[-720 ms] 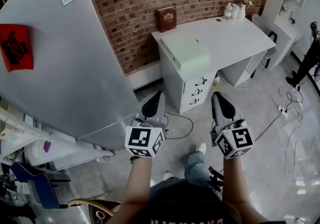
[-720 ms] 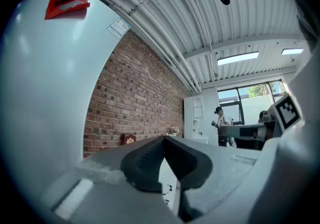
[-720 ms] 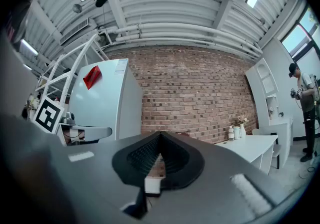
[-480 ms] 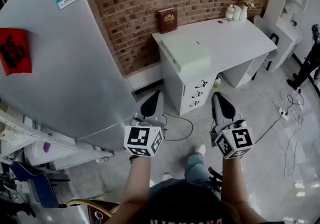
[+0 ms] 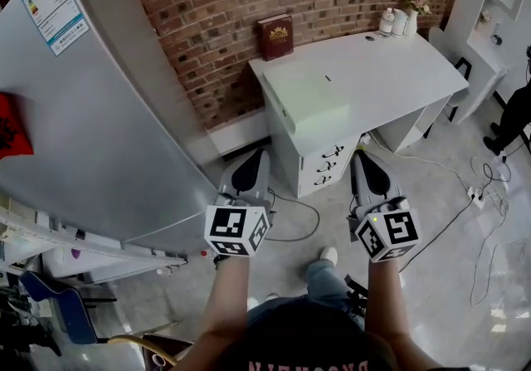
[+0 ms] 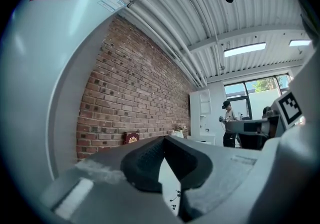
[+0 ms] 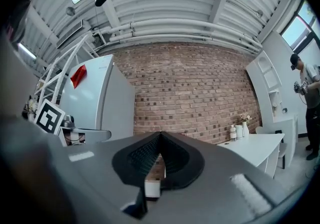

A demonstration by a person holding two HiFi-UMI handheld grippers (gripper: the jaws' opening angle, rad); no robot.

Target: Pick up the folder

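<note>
A pale green folder [image 5: 309,94] lies flat on the left end of a white desk [image 5: 398,70] against the brick wall. Behind it a dark red book [image 5: 276,36] stands upright; the book [image 6: 131,138] also shows in the left gripper view. My left gripper [image 5: 253,163] [image 6: 164,140] is shut with nothing in it. It is held level over the floor, short of the desk's drawers. My right gripper [image 5: 365,163] [image 7: 160,135] is beside it, also shut and holding nothing. Both point toward the desk, and neither touches the folder.
A big grey fridge [image 5: 91,112] fills the left side. The desk has drawers [image 5: 328,166] under the folder and bottles with a small plant [image 5: 398,21] at its far corner. Cables and a power strip [image 5: 469,187] lie on the floor at right, near another person [image 5: 514,112].
The head view has swung slightly right, so the fridge slides left and the desk sits a little nearer. Both grippers stay shut and side by side.
</note>
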